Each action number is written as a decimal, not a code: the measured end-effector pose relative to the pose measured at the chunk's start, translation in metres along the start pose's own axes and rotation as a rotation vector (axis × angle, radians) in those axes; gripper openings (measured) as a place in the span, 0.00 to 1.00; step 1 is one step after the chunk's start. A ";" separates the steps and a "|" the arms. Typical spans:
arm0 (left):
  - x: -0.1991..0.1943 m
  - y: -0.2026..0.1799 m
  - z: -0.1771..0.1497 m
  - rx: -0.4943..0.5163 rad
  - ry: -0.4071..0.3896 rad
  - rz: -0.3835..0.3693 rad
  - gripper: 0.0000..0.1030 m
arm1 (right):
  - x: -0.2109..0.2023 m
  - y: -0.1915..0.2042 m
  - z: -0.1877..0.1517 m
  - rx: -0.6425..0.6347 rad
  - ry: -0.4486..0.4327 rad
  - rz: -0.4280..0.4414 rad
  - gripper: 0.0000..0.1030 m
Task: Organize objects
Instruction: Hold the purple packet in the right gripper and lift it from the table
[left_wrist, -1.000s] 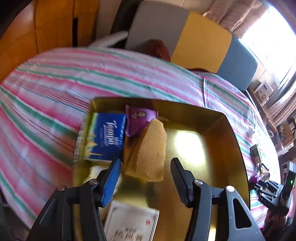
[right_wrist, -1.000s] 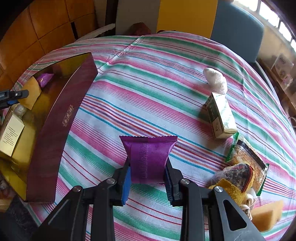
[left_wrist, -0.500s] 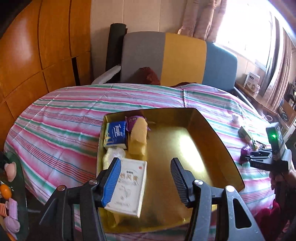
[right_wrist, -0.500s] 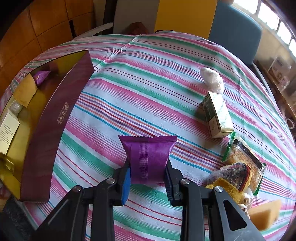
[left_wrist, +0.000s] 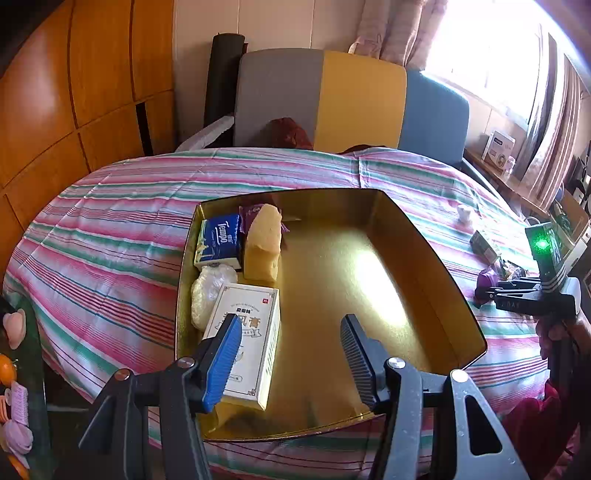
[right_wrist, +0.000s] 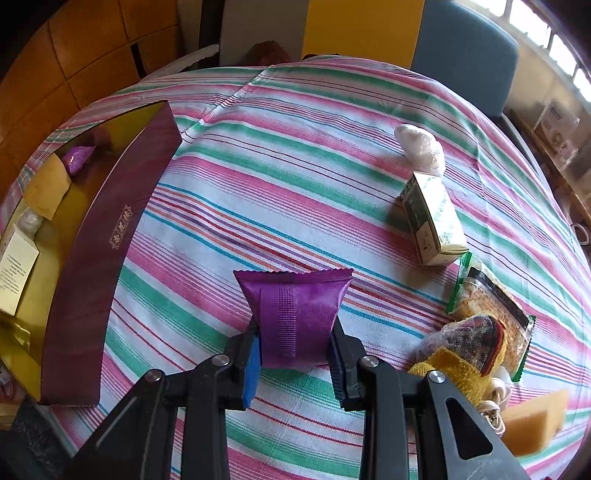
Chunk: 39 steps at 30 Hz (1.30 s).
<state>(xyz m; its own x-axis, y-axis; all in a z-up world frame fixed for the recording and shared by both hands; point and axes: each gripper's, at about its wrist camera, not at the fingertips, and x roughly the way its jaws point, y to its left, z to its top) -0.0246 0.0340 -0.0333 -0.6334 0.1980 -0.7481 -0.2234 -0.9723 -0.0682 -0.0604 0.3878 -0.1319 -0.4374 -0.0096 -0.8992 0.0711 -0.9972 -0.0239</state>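
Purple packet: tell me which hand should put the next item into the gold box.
Right. The right gripper already clamps the purple packet, with the gold box close by. The left gripper is open and holds nothing.

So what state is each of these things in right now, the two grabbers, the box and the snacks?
Left gripper: open, empty.
Right gripper: shut on the purple packet.
Gold box: open, partly filled.
White carton: lying flat in the box.
Green carton: lying on the tablecloth, outside the box.
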 end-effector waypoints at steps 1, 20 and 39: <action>0.000 0.000 0.000 0.000 0.002 -0.001 0.55 | 0.001 0.000 0.000 0.000 0.004 -0.001 0.31; 0.007 0.001 -0.005 -0.009 0.036 -0.005 0.55 | 0.002 -0.008 -0.002 0.040 0.026 0.034 0.33; -0.016 0.053 -0.003 -0.093 -0.011 0.048 0.55 | -0.013 -0.008 0.002 0.063 -0.027 -0.011 0.30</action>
<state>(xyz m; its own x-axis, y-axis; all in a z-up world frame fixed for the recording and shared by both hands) -0.0241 -0.0210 -0.0275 -0.6503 0.1514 -0.7445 -0.1231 -0.9880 -0.0934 -0.0568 0.3957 -0.1192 -0.4617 0.0001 -0.8870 0.0098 -0.9999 -0.0052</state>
